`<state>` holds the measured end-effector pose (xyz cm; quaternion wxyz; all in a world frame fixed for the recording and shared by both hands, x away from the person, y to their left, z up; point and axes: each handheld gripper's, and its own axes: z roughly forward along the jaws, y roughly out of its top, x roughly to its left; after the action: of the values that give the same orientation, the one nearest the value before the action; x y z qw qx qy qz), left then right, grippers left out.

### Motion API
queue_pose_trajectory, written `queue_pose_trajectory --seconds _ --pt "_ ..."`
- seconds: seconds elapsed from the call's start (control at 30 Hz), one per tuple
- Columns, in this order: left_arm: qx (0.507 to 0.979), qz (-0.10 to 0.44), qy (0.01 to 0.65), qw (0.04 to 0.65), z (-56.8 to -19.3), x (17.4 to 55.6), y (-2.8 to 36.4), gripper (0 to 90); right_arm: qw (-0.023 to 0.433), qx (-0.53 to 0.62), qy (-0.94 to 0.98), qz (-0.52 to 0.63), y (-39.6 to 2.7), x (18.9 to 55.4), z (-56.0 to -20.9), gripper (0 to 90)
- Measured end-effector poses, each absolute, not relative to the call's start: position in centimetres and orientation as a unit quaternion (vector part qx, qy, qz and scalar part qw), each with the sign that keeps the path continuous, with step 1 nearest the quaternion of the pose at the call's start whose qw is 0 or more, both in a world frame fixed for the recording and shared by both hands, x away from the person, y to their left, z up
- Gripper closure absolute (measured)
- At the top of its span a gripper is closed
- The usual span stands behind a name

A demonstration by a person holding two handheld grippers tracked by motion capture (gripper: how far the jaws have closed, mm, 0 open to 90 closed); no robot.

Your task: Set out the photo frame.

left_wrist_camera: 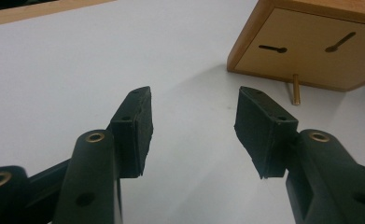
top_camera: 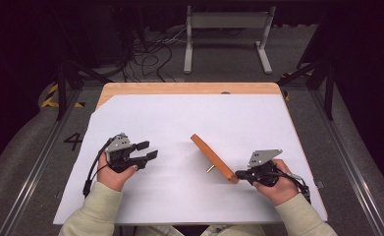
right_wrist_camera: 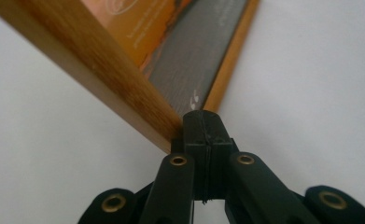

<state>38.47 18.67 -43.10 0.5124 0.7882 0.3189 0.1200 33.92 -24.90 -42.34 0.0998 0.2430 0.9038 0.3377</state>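
Note:
A wooden picture frame (top_camera: 211,156) stands tilted on the white sheet (top_camera: 179,113), propped by a brass peg (top_camera: 210,168) at its back. The left gripper view faces the frame's back (left_wrist_camera: 311,46), with its keyhole slots and the peg (left_wrist_camera: 296,88). My left gripper (top_camera: 149,150) rests to the left of the frame, apart from it, open and with nothing between its pads (left_wrist_camera: 194,112). My right gripper (top_camera: 238,174) is shut, jaws pressed together, its tips (right_wrist_camera: 203,116) touching the frame's near corner (right_wrist_camera: 161,126). The right gripper view looks along the frame's front (right_wrist_camera: 189,56), which holds a picture.
The sheet covers most of a wooden table, whose bare far edge (top_camera: 189,88) shows at the back. Beyond it, the floor holds loose cables (top_camera: 150,54) and a white stand (top_camera: 226,34). Metal rails run along both sides of the table.

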Motion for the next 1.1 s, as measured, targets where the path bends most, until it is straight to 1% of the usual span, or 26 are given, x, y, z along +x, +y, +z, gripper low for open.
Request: queue_pose_trajectory --seconds 0.03,0.07,0.2,0.5,0.7,0.87,1.1 --pt "0.788 0.121 0.319 0.512 -43.1 38.5 18.7 46.8 0.088 0.235 0.907 0.337 -24.5 33.4 -42.3 90.0" --pt "0.788 0.121 0.319 0.512 -43.1 38.5 18.7 46.8 0.088 0.235 0.907 0.337 -24.5 33.4 -42.3 90.0" --pt "0.787 0.12 0.32 0.514 -43.1 38.4 18.7 46.8 0.062 0.215 0.912 0.342 -23.4 32.4 -42.4 90.0" --pt "0.789 0.12 0.319 0.512 -43.1 38.5 18.6 46.8 0.034 0.177 0.921 0.345 -20.8 31.4 -42.8 90.0" --pt "0.788 0.121 0.319 0.512 -43.1 38.5 18.6 46.6 0.025 0.165 0.923 0.348 -19.6 31.3 -43.0 90.0" --pt "0.788 0.121 0.319 0.512 -43.1 38.5 18.7 46.6 0.017 0.152 0.925 0.349 -17.8 31.3 -43.4 90.0" --pt "0.788 0.121 0.32 0.512 -43.1 38.5 18.7 46.5 0.019 0.141 0.927 0.347 -17.4 31.4 -43.2 90.0"
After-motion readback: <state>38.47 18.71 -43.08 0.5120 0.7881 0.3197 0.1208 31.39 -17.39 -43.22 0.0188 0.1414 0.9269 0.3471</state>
